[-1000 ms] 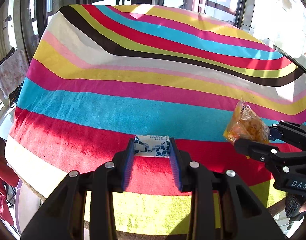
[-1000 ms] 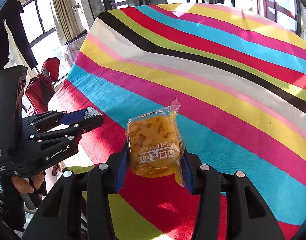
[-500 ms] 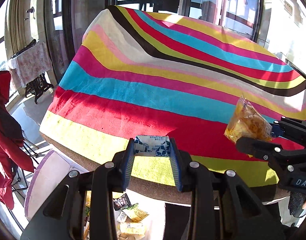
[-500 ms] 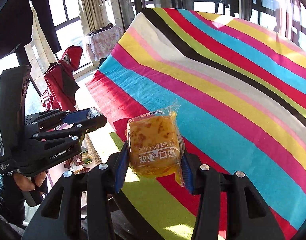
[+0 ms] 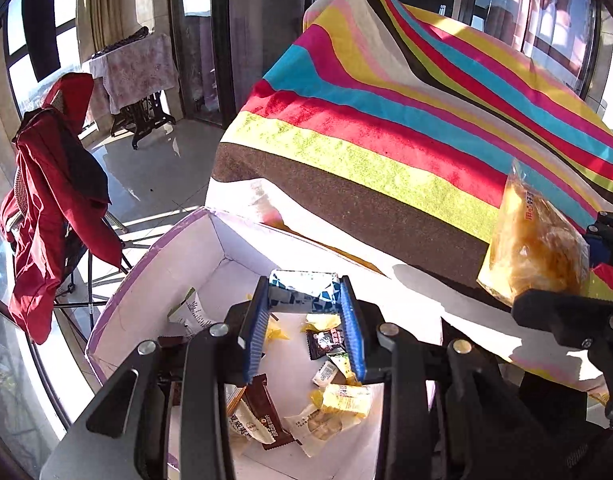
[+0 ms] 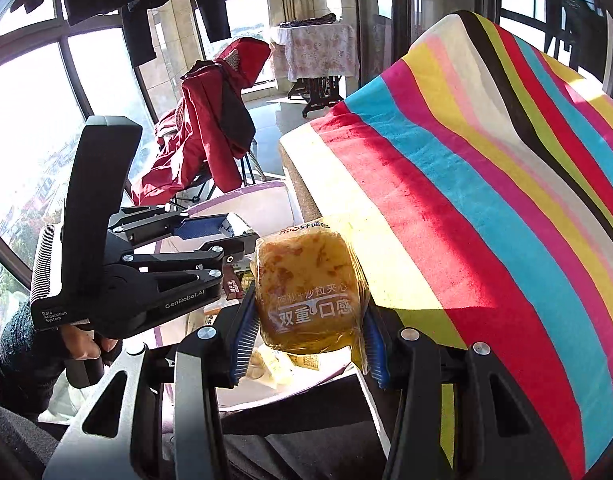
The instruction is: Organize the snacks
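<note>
Box (image 5: 178,256) below both angled, loaded jaws.

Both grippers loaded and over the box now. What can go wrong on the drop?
Right gripper holds the yellow bread packet near the box's table-side wall; released here, it may land outside. Left gripper pinches only the blue-white packet's edge, so it could slip early, though it hangs over the box.

The white box (image 5: 194,248) stands open-topped beside the striped worktop (image 5: 386,152), with loose snack packets (image 5: 338,400) strewn over its floor; the worktop's edge blocks one side, a red-draped chair (image 5: 54,184) stands well clear
</note>
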